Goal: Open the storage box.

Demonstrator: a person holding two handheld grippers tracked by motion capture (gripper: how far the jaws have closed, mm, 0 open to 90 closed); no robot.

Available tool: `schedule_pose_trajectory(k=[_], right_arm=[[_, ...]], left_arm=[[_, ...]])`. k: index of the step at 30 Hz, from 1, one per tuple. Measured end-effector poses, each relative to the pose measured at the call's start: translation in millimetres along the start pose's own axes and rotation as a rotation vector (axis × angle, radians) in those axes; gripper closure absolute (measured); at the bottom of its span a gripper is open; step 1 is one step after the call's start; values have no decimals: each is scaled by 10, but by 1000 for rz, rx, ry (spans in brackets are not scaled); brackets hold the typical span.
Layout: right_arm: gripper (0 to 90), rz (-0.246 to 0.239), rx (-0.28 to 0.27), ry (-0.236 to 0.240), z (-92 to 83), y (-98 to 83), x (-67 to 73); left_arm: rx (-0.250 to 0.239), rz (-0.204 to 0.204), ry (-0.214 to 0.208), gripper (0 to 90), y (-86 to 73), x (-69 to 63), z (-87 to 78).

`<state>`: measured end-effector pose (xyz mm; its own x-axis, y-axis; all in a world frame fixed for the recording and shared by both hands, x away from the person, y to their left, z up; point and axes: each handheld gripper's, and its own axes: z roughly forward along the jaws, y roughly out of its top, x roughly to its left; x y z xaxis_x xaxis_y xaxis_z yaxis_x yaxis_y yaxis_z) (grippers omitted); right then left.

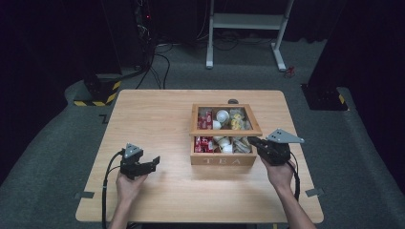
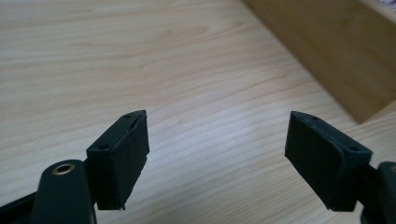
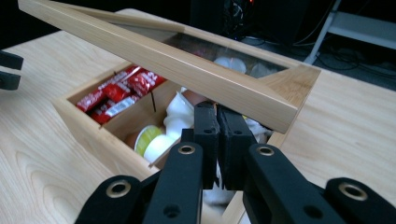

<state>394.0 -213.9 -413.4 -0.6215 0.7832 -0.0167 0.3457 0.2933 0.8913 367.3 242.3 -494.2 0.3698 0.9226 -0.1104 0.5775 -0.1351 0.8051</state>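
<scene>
Wooden tea box (image 1: 222, 160) sits right of centre on the table (image 1: 157, 114), its lettered front facing the person, long axis running left to right; its glass-paned lid (image 1: 226, 131) is tilted partly up, hinged at the far side. Right gripper (image 3: 217, 122), jaws pressed together, is under the lid's front edge; the right gripper view reveals red sachets (image 3: 119, 91) and small cups (image 3: 152, 140) inside. Left gripper (image 1: 152, 162) is left of the box, jaws spread over bare wood.
</scene>
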Motion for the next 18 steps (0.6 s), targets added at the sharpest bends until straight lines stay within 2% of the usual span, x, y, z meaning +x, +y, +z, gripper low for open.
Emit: schedule_pose_trajectory(k=[2, 8, 14, 15, 18], right_arm=[[865, 1, -8, 2, -6, 54, -18], [864, 21, -19, 26, -9, 149, -77], [864, 40, -22, 42, 6, 227, -125], [863, 42, -24, 45, 8, 242, -134], [863, 46, -25, 49, 9, 283, -153]], left_arm=[[-9, 14, -16, 223, 61, -47, 7], [-25, 17, -78, 226, 211, -200, 70], [-35, 45, -113, 234, 309, -327, 107], [-40, 60, -126, 239, 350, -388, 115], [-39, 71, -153, 277, 417, -470, 135]])
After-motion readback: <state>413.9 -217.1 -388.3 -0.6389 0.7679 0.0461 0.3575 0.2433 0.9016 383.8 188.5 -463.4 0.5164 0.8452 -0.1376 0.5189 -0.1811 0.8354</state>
